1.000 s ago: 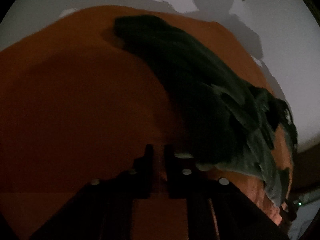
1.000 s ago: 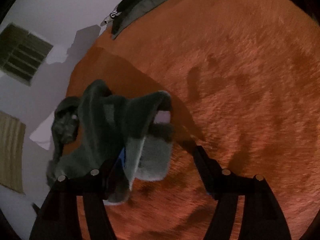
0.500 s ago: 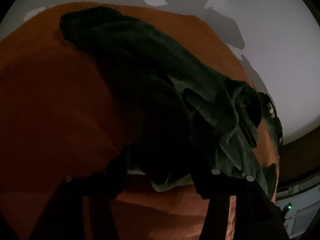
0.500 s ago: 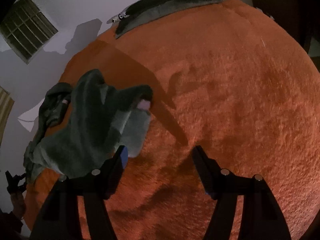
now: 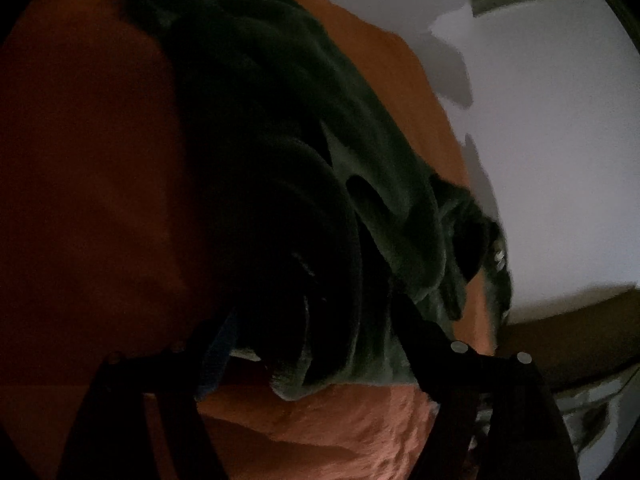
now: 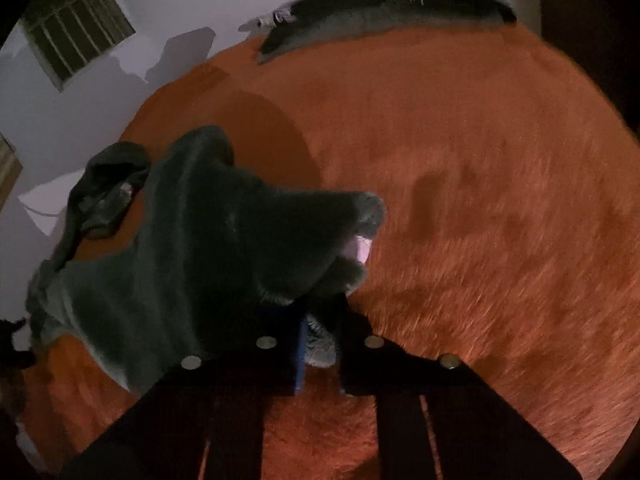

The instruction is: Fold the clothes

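Black fingers of the right gripper (image 6: 318,344) are closing, nearly together, on a fold of the grey-green fleece (image 6: 200,248) — the cloth's pale hem sits pinched between the blue pads. Half a second ago those jaws stood wide with only the orange blanket (image 6: 460,200) between them, the fleece off to their left; now the garment's bunched edge rises right over the fingers, a pale tag showing at its right tip.

Over on the left gripper (image 5: 316,344) the jaws are opening wide, and the dark fleece (image 5: 280,160) hangs between the fingers without either pad clearly pressing it. A second ago that gripper was almost shut with the garment off to its right.

Beyond, the fleece lies heaped near the blanket's edge by the white wall (image 6: 80,112); another dark garment (image 6: 380,12) lies at the far edge.
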